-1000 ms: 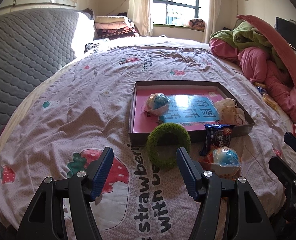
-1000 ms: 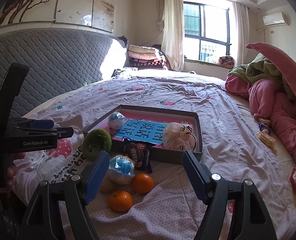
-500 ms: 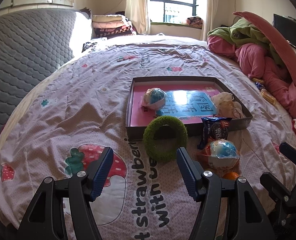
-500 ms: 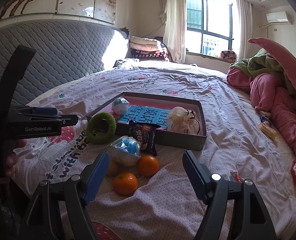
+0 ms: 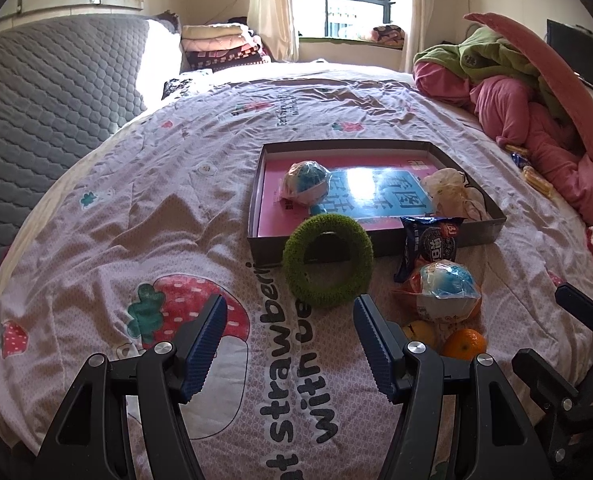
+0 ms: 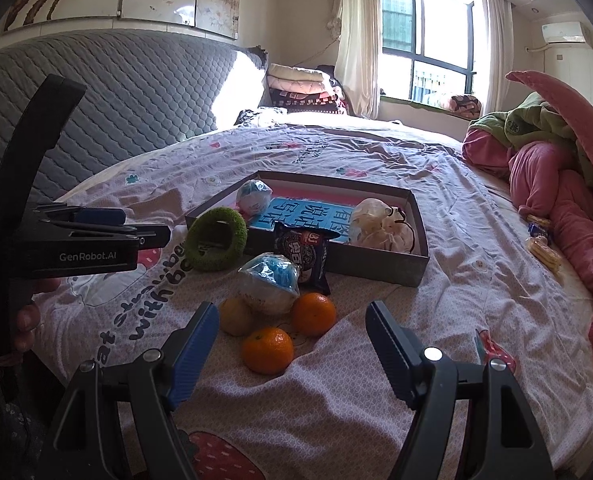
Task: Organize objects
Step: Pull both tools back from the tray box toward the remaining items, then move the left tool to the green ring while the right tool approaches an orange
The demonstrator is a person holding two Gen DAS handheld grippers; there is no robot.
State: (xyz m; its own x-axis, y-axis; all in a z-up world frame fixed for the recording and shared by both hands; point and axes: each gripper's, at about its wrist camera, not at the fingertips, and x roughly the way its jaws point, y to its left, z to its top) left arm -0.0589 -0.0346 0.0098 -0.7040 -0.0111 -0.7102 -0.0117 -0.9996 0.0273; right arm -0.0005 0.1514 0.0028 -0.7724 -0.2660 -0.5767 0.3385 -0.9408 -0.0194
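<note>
Both grippers' fingers (image 5: pixel 212 332) (image 6: pixel 392 350) gape wide, holding and touching nothing.

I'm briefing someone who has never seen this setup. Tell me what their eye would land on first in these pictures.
First, the shallow grey box in the middle of the strawberry-print bedspread, with a pink and blue book lying in it. Next, the clutter just in front of the box: a fuzzy green ring leaning on its near wall, a dark snack packet, and three oranges around a wrapped blue ball.
</note>
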